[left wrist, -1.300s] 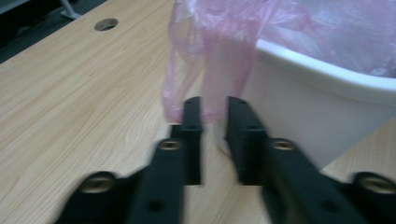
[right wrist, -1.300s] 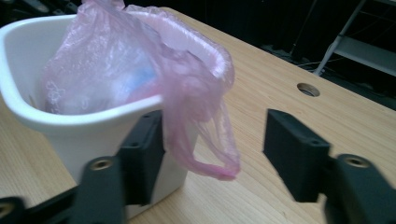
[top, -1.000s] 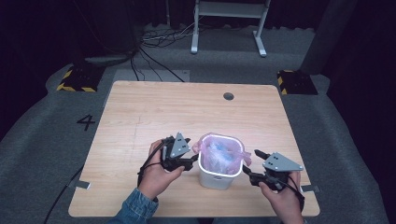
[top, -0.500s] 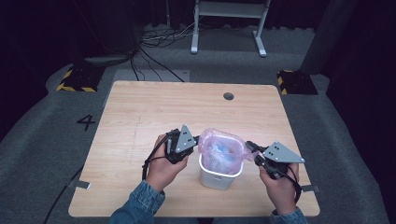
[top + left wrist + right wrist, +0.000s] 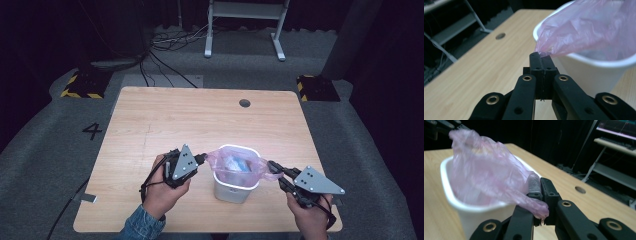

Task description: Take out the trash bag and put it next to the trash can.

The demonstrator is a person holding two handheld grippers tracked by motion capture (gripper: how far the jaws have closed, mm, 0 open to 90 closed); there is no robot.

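White plastic bin near the front edge of the wooden surface, between the two hands. Pink plastic liner bag inside, edges pulled outward over the rim on both sides. Left claw just left of the bin, jaws closed on the bag's left edge; pinched film visible at the tips in the left gripper view. Right claw just right of the bin, jaws clamped on the opposite edge, film bunched between them and spilling out. Something pale and bluish inside the bag, too blurred to identify. Round hole in the surface farther back.
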